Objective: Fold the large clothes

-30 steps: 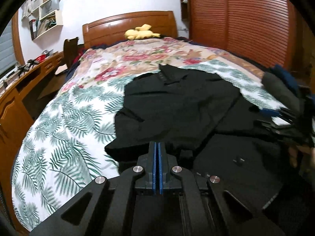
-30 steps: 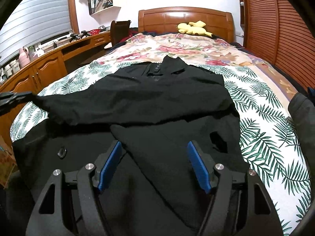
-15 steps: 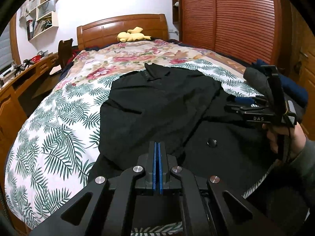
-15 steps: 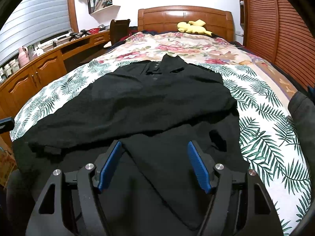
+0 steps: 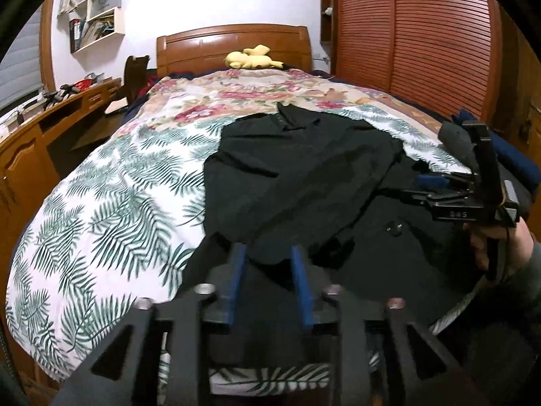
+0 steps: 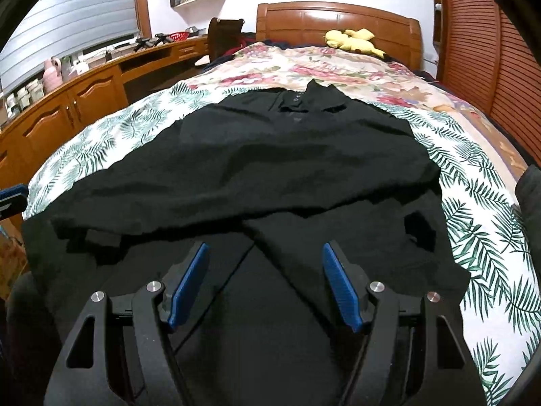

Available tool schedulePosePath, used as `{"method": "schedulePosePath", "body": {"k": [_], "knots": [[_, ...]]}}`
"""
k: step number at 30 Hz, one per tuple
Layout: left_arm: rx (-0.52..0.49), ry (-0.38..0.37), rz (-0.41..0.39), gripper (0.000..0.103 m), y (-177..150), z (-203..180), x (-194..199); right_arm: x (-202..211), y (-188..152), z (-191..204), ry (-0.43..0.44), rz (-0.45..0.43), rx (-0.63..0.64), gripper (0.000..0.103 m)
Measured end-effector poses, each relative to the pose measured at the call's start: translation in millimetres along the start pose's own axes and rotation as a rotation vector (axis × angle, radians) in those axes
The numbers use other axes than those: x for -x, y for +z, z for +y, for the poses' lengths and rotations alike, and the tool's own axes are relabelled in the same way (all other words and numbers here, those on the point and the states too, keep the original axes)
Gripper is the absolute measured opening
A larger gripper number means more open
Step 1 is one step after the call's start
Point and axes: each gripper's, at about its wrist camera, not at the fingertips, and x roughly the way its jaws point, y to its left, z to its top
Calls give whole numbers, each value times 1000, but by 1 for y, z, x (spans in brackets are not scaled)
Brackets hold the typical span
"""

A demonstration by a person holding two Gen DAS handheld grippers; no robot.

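Observation:
A large black collared garment (image 5: pixel 304 176) lies on the bed, collar toward the headboard, its left side folded across the body; it also shows in the right wrist view (image 6: pixel 287 169). My left gripper (image 5: pixel 268 253) is open and empty just above the garment's near left edge. My right gripper (image 6: pixel 263 253) is open and empty above the garment's lower part; it also shows in the left wrist view (image 5: pixel 436 182) at the right, held by a hand.
The bed has a palm-leaf and floral cover (image 5: pixel 128 182) and a wooden headboard (image 5: pixel 233 44) with a yellow plush toy (image 5: pixel 252 58). A wooden desk and cabinets (image 6: pixel 84 101) stand at the left. A slatted wardrobe (image 5: pixel 422 40) stands at the right. Dark clothes (image 5: pixel 520 165) are piled at the bed's right edge.
My left gripper was shut and has opened, letting go of the garment's edge after carrying it across. The folded left side now lies flat. The right gripper stays open and still.

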Motion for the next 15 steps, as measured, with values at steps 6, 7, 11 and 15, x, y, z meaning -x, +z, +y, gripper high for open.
{"method": "schedulePosePath", "body": {"k": [6,7,11,15], "knots": [[27,20,15,49,-10,14,-1,4,-3,4,-3,-2,3,70],[35,23,22,49,-12,16,-2,6,-4,4,5,-4,-5,70],[49,24,35,49,-16,23,-4,21,-3,-6,28,-5,-36,70],[51,16,39,50,-18,25,-4,45,-8,-18,-28,-34,-22,70]]}}
